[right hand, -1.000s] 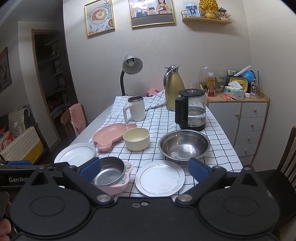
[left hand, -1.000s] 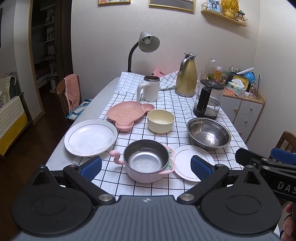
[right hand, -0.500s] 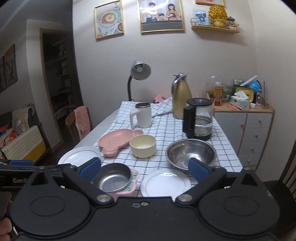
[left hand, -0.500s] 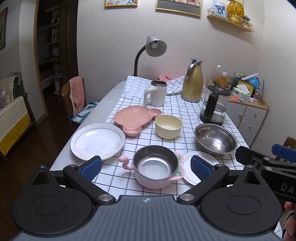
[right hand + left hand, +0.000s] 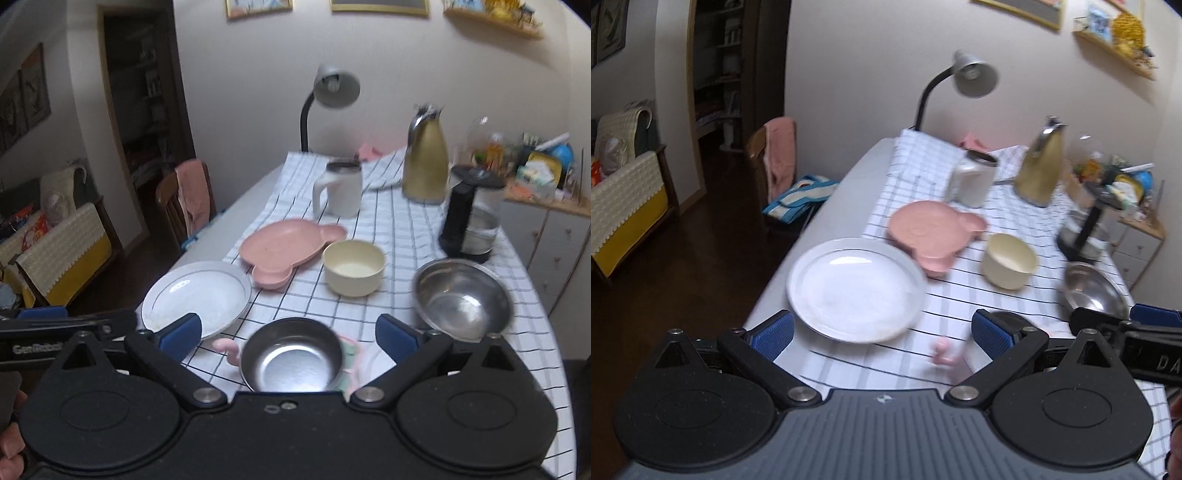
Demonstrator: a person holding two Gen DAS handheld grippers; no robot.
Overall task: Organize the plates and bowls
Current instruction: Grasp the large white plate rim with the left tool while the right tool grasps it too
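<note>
The small white plate [image 5: 373,360] is mostly hidden behind the right tongs [image 5: 290,334], left view motion-blurred

"DA" on right gripper [image 5: 1137,332], "GenRobot" partly legible on left gripper [image 5: 70,325]

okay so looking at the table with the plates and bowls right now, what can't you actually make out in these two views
- Small white plate: right wrist view, mostly hidden behind the right gripper finger.
- Pink-handled steel bowl: left wrist view, largely behind the left gripper, motion-blurred.
- Sideboard clutter: both views, too blurred to identify.
- Wall pictures: cut off by the top edge.
</note>
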